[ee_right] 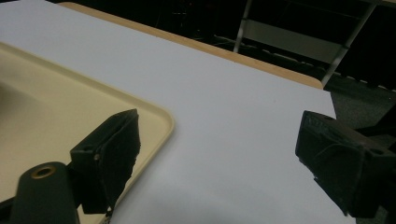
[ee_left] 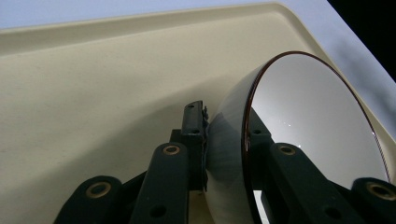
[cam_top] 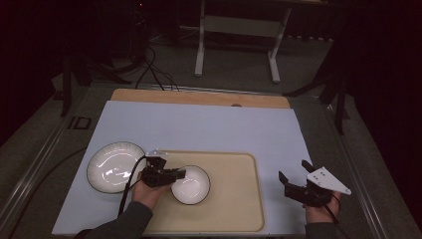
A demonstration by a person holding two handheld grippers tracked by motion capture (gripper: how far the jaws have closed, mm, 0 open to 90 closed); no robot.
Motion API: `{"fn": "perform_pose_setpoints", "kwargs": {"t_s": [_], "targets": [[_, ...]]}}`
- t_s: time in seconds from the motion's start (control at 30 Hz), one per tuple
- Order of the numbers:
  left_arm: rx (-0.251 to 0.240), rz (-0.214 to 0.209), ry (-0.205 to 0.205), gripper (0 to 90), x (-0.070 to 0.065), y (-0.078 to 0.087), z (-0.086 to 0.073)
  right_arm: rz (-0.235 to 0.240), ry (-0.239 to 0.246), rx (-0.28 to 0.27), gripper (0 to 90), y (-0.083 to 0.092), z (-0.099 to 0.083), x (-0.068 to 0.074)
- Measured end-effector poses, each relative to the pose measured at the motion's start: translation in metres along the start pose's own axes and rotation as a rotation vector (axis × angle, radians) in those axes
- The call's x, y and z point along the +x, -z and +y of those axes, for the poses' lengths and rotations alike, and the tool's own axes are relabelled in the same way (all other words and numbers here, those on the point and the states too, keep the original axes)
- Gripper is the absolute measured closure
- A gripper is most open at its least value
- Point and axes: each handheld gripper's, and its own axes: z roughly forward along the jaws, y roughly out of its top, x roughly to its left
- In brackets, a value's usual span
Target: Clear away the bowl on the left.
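Bowl (cam_top: 191, 186): round, glossy white, dark-rimmed, on the tray's left part.
Tray (cam_top: 239, 209): matte cream, rounded corners.
Plate (cam_top: 112, 167): shiny, round, on pale surface (cam_top: 209, 127).
Left gripper (cam_top: 175, 174): jaws clamp bowl's rim.
Right gripper (cam_top: 293, 177): jaws wide, holding nothing.

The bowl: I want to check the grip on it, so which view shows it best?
The left gripper view: the left claw pinches the bowl rim, one jaw each side. The high view shows the bowl small on the tray.
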Motion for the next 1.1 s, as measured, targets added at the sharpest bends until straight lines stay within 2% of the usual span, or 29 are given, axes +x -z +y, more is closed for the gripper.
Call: {"fn": "perform_pose_setpoints", "kwargs": {"t_s": [0.17, 0.2, 0.27, 0.37, 0.43, 0.53, 0.63, 0.8, 0.93, 1.07, 1.1], "targets": [[0.007, 0.025, -0.016, 78.6, 0.000, -0.001, 0.000, 0.000, -0.001, 0.000, 13.6, 0.000, 0.000, 0.000], [0.015, 0.047, -0.023, 78.7, -0.001, -0.003, 0.000, 0.000, -0.001, 0.000, 13.6, 0.000, 0.000, 0.000], [0.021, 0.057, -0.033, 78.8, -0.001, -0.003, 0.000, 0.000, 0.000, 0.000, 13.6, 0.000, 0.000, 0.000], [0.038, 0.099, -0.062, 78.8, -0.004, -0.006, -0.001, 0.001, 0.000, 0.001, 13.6, 0.000, 0.000, 0.000], [0.039, 0.096, -0.065, 77.4, -0.004, -0.006, -0.001, 0.001, 0.000, 0.001, 13.6, 0.000, 0.000, 0.000], [0.044, 0.102, -0.088, 71.9, -0.007, -0.008, -0.001, 0.001, 0.000, 0.001, 13.6, 0.000, 0.000, 0.000], [0.043, 0.143, -0.113, 64.5, -0.009, -0.007, 0.000, 0.001, 0.000, 0.002, 13.6, 0.000, 0.000, 0.000], [0.039, 0.213, -0.121, 48.8, -0.009, -0.006, 0.002, 0.001, -0.001, 0.001, 13.6, 0.000, 0.000, 0.000], [0.023, 0.240, -0.165, 43.7, -0.011, -0.001, 0.005, 0.001, -0.001, 0.001, 13.6, 0.000, 0.000, 0.000], [0.004, 0.239, -0.191, 41.8, -0.013, 0.003, 0.006, 0.001, 0.000, 0.000, 13.6, 0.000, 0.000, 0.000], [-0.001, 0.257, -0.214, 41.2, -0.015, 0.006, 0.007, 0.001, 0.001, 0.000, 13.6, 0.000, 0.000, 0.000]]}}
